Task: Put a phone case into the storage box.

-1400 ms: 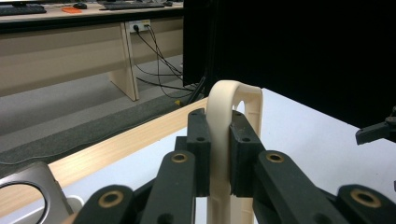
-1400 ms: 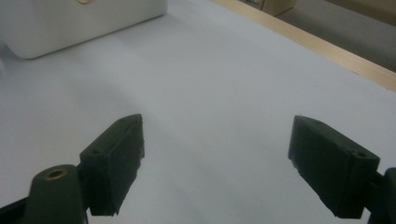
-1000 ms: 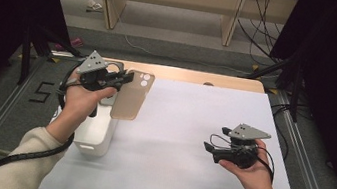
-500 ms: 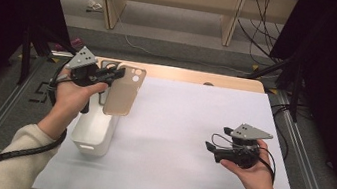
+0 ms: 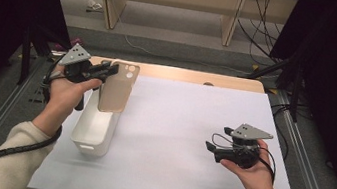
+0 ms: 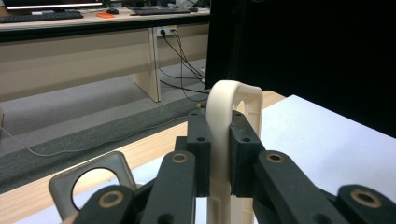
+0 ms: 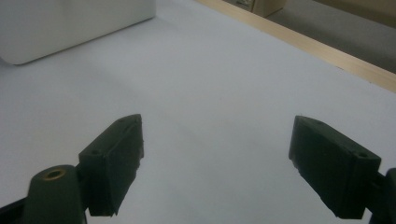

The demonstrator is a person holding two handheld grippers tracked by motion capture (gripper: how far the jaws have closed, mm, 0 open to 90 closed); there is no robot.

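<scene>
Nearest the person, the right hand is resting on the white sheet covering the desk (image 5: 187, 127), holding the right gripper (image 5: 210, 147) low at the right side. Its two black jaws are standing spread wide apart with nothing between them, pointing across the bare sheet toward the left.

Farther in, on the left side, a white rectangular plastic bin (image 5: 95, 131) is sitting on the sheet with its open top facing up.

Above the bin's far end, the left hand is holding the left gripper (image 5: 112, 69) off the desk. Its jaws are pinching the upper edge of a beige, flat, rounded-corner phone case (image 5: 116, 89) with a camera cutout. The case is hanging down from the jaws, tilted slightly, with its lower end over the bin's opening. In the left gripper view the black pads (image 6: 198, 140) are pressing on both sides of the case's thin cream edge (image 6: 224, 121).
</scene>
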